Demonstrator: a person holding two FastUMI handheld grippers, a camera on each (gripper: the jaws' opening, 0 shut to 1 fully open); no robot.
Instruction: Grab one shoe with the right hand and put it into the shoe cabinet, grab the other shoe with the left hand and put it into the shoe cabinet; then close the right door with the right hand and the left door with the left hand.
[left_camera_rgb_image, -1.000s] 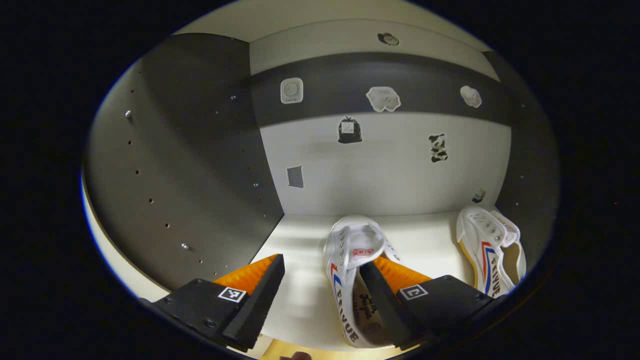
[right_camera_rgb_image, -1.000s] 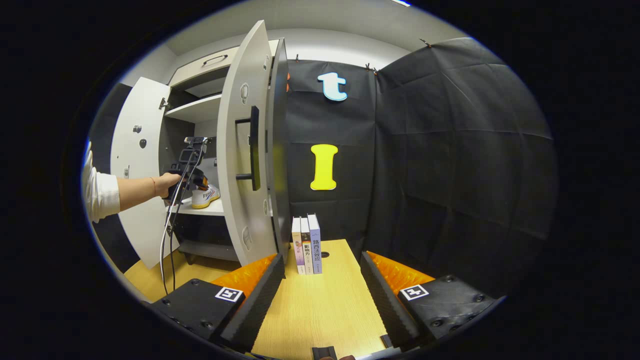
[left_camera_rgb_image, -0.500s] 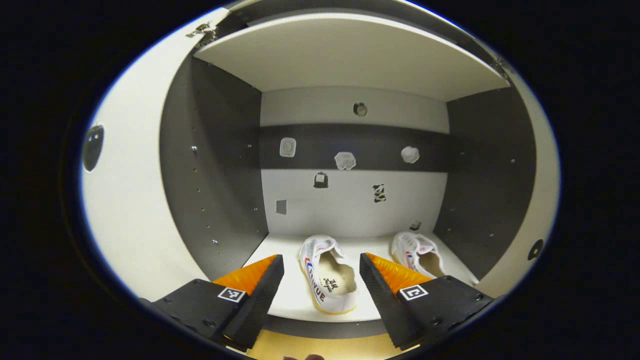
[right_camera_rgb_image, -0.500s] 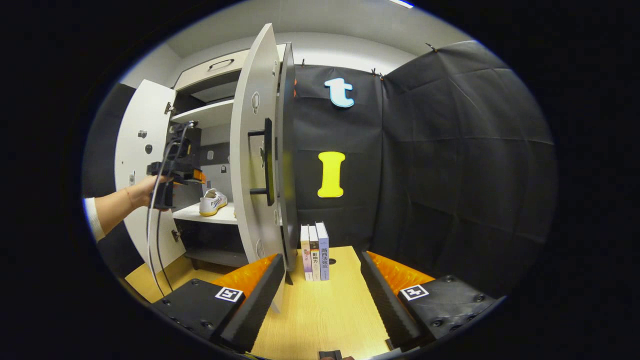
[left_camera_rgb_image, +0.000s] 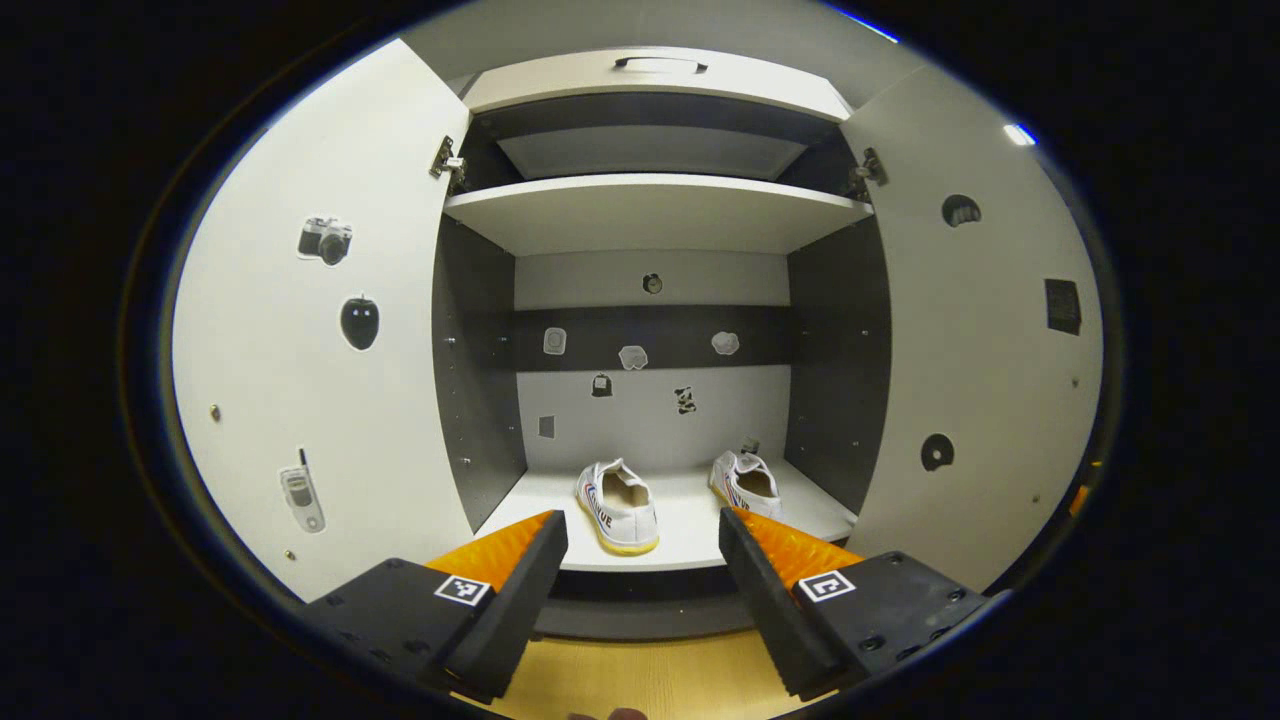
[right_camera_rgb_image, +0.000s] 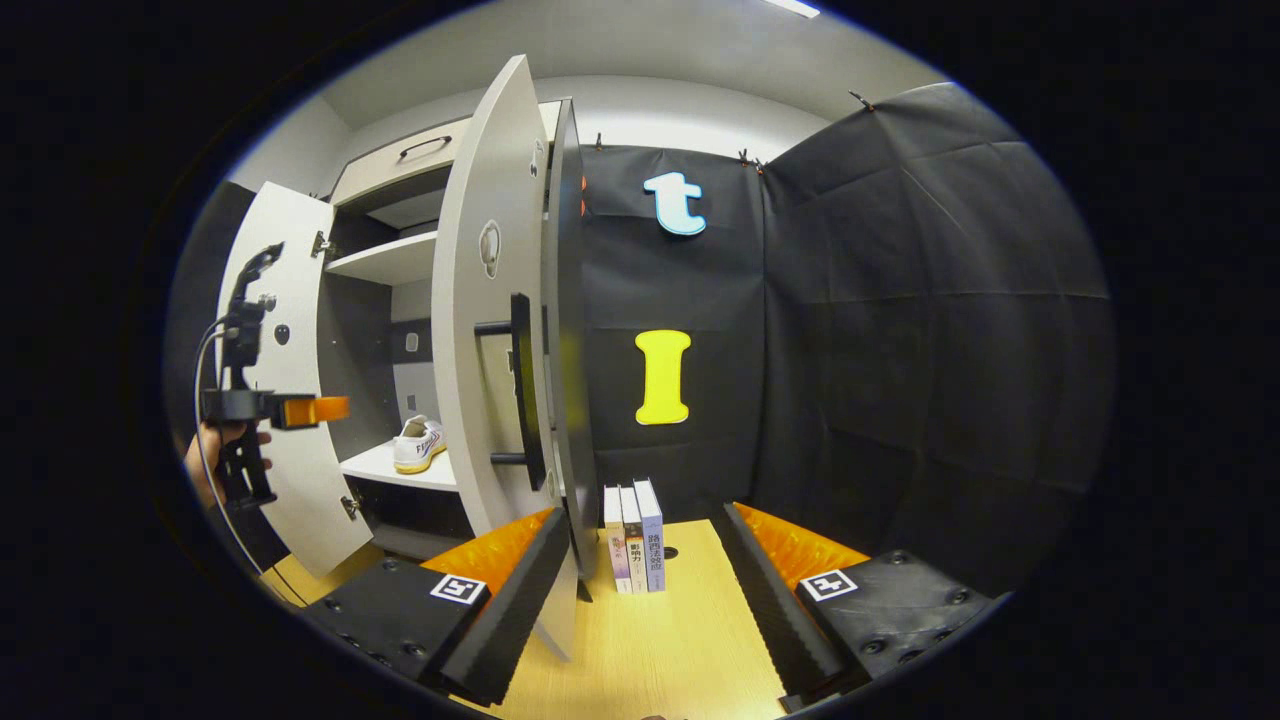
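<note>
- Both shoes sit on the shoe cabinet's (left_camera_rgb_image: 650, 210) lower shelf (left_camera_rgb_image: 680, 520): the left shoe (left_camera_rgb_image: 620, 505) near the shelf's front edge, the right shoe (left_camera_rgb_image: 745, 480) toward its right rear corner, well apart from the first. Your placing steps look done; the doors come next.
- Your left gripper (left_camera_rgb_image: 640, 590) is released, jaws wide and empty, held outside the cabinet in front of the shelf's front edge. In the right gripper view you can see it (right_camera_rgb_image: 275, 410) beside the left door (right_camera_rgb_image: 275, 380).
- Your right gripper (right_camera_rgb_image: 640, 600) is also released and empty, hovering over the table (right_camera_rgb_image: 660, 650) by the books (right_camera_rgb_image: 632, 538), with the right door (right_camera_rgb_image: 480, 330) standing open just at its left.
- The task has you shut the right door first: bring the right gripper to the outer face or the handle (right_camera_rgb_image: 520, 390) and swing it closed, then push the left door (left_camera_rgb_image: 320, 330) shut with the left gripper.
- Compared with a second ago, your left gripper has backed out of the cabinet: then its finger lay against the left shoe deep over the shelf; now both doors frame the view. The right gripper has barely moved.
</note>
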